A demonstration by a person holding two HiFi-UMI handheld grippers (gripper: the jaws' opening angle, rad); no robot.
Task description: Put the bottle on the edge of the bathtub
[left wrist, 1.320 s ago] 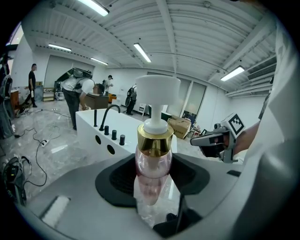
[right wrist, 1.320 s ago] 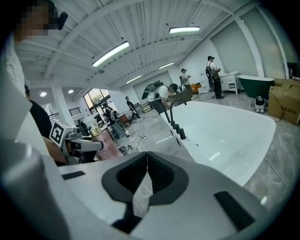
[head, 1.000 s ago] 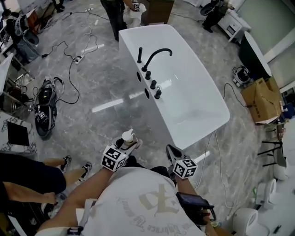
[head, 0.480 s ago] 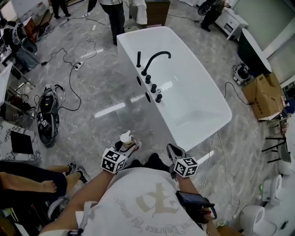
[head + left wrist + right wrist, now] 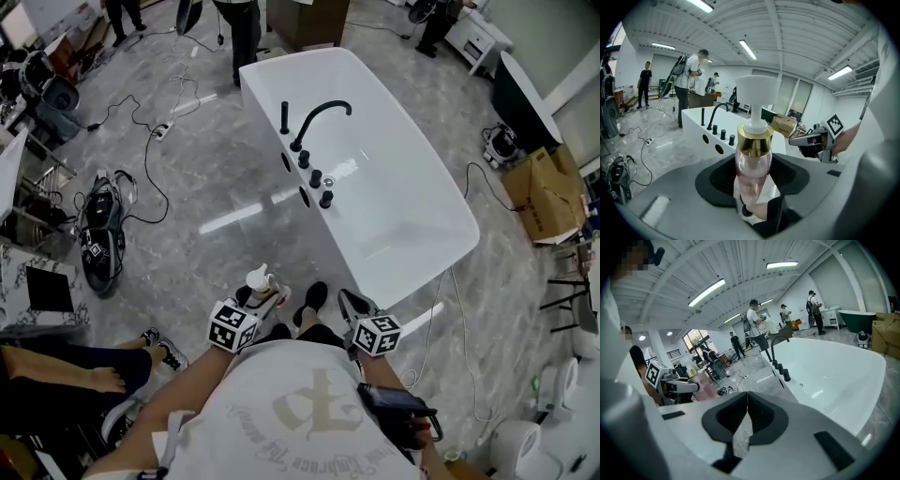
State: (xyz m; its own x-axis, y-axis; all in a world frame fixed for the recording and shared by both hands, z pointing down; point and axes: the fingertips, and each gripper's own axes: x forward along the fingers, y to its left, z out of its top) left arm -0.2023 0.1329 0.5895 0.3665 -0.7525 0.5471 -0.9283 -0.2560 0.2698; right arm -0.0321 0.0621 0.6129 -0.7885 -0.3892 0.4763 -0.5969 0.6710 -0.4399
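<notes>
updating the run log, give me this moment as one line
left gripper: shut on pump bottle | right gripper: shut, empty | bathtub: ahead, bottle not yet on edge

white rectangular bathtub ahead; black curved faucet on its left rim. pink pump bottle in left claw, left of right claw. brown cardboard box right of bathtub.

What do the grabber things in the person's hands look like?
Both the left gripper and right gripper are grey with black padded fingers, and each carries a white cube with black square markers. The person wears a white printed shirt.
</notes>
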